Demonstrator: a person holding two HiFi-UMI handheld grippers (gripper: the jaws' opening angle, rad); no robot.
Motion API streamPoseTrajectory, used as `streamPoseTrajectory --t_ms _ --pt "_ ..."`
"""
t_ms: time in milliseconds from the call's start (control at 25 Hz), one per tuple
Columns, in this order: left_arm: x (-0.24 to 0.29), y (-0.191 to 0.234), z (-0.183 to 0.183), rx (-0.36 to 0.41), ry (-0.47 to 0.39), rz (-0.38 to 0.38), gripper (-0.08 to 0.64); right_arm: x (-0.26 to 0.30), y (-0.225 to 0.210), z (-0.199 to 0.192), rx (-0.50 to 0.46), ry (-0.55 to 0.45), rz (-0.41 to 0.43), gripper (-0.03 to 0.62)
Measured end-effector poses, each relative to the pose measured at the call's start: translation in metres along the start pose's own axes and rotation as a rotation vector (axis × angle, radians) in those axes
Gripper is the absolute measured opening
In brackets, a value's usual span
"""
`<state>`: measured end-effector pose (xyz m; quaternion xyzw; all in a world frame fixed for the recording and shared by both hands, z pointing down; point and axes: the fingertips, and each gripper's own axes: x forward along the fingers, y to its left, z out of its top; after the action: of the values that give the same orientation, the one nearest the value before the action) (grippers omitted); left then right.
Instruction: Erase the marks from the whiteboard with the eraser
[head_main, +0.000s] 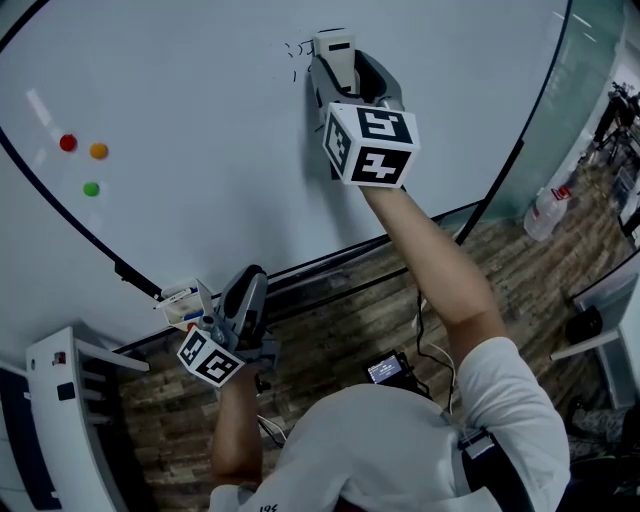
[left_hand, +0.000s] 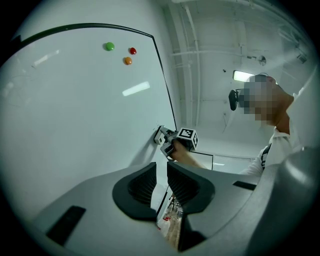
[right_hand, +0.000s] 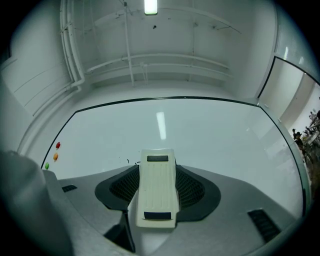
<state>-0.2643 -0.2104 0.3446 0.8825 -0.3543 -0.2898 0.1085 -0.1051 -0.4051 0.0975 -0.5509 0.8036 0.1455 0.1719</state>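
the right gripper (right_hand: 158, 176) pinches the cream eraser (head_main: 334, 50) and holds it against the whiteboard (head_main: 200, 90). the eraser's two dark label patches are too blurred to read; faint black marks (head_main: 294, 50) lie just beside it at 9 o'clock, with bare board open all round out to the black frame (head_main: 60, 215). three coloured magnets (head_main: 98, 151) sit well off at 9 o'clock, and the left gripper (left_hand: 161, 172) hangs at 7 o'clock by the board's lower edge, jaws nearly together with a slim gap, nothing between.
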Motion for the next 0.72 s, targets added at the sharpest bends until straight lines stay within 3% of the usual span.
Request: streamPoseTrajectory --t_ms 720 --pt "-0.019 0.001 0.006 -0.004 -0.024 0.03 0.056 0.003 0.065 -0.003 -0.031 0.023 0.089 0.244"
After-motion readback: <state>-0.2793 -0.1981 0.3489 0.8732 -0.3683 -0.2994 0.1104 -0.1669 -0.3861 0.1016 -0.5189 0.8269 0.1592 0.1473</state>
